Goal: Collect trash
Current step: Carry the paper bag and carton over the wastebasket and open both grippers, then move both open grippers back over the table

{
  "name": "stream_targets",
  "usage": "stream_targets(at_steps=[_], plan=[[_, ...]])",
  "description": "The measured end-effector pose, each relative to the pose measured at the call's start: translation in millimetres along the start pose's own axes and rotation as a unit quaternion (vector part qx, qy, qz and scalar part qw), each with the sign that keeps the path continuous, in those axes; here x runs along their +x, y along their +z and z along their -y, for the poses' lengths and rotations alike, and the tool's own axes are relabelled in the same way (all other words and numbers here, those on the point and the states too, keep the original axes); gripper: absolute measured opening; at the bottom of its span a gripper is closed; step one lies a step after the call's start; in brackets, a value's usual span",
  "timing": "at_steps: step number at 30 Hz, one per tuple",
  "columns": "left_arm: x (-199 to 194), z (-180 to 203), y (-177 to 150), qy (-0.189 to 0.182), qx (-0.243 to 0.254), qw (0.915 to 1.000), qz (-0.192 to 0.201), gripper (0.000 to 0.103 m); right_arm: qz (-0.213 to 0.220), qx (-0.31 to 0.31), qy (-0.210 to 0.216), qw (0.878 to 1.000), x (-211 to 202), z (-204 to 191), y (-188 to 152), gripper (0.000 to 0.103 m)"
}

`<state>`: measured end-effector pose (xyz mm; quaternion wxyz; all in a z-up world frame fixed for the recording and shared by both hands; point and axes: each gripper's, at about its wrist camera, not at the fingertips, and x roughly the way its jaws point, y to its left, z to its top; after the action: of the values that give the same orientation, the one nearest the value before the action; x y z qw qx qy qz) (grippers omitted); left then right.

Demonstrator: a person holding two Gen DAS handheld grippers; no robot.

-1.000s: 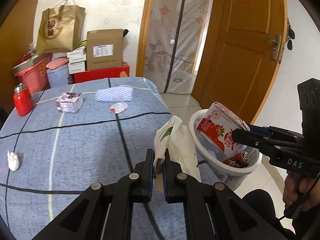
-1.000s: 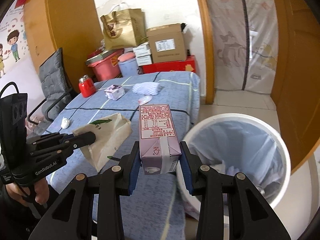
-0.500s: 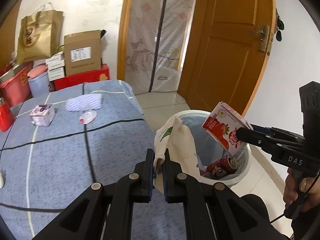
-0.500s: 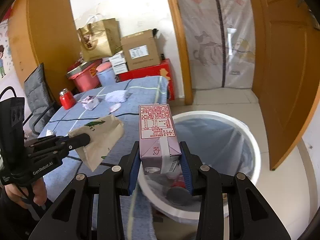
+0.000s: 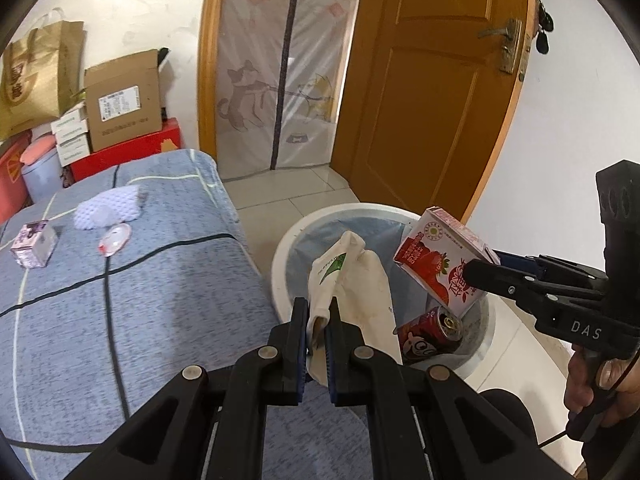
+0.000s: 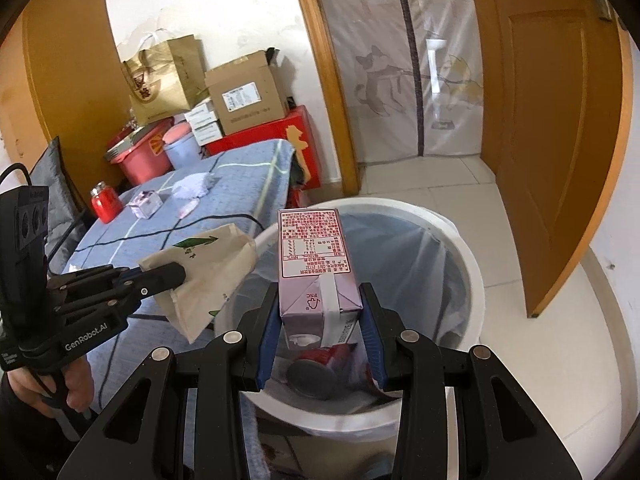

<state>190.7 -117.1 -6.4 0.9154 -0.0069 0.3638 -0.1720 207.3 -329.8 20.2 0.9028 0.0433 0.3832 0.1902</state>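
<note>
Milk carton (image 6: 314,258) clamped in right tool (image 6: 320,344), mid-frame in right view, hanging over the white trash bin (image 6: 460,240). Red can (image 6: 316,372) lies inside the bin, below the carton. Left tool (image 5: 318,344) pinched narrow on a crumpled paper bag (image 5: 352,280), lower centre of left view, over the bin's near rim. Small purple box (image 5: 32,242), white wrapper (image 5: 108,210) and a lid (image 5: 115,238) sit on the blue counter (image 5: 160,300), left side.

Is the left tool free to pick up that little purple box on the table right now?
Probably not yet. The left tool is shut on a paper bag held over the bin; the purple box lies far back on the table.
</note>
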Motion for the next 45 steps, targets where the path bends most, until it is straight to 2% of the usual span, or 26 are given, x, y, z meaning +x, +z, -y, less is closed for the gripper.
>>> stream_targets(at_steps=[14,19,21,32,45], plan=[[31.5,9.8,-1.1,-0.010,0.008,0.9996,-0.027,0.009,-0.045,0.001,-0.019,0.999,27.2,10.8,-6.6,0.039],[32.9,10.3,-2.4,-0.012,0.012,0.9995,-0.027,0.022,-0.046,-0.002,-0.022,0.999,27.8,8.9,-7.8,0.039],[32.1,9.4,-2.6,-0.011,0.011,0.9995,-0.027,0.023,-0.043,-0.001,-0.024,0.999,26.2,8.8,-7.0,0.039],[8.3,-1.5,-5.5,-0.019,-0.012,0.9997,-0.012,0.023,-0.022,-0.009,-0.014,1.000,7.2,-7.3,-6.0,0.039],[-35.5,-15.1,-17.3,-0.008,-0.032,0.9994,0.013,0.023,0.002,-0.036,0.012,0.999,-16.4,-40.7,-5.8,0.039]])
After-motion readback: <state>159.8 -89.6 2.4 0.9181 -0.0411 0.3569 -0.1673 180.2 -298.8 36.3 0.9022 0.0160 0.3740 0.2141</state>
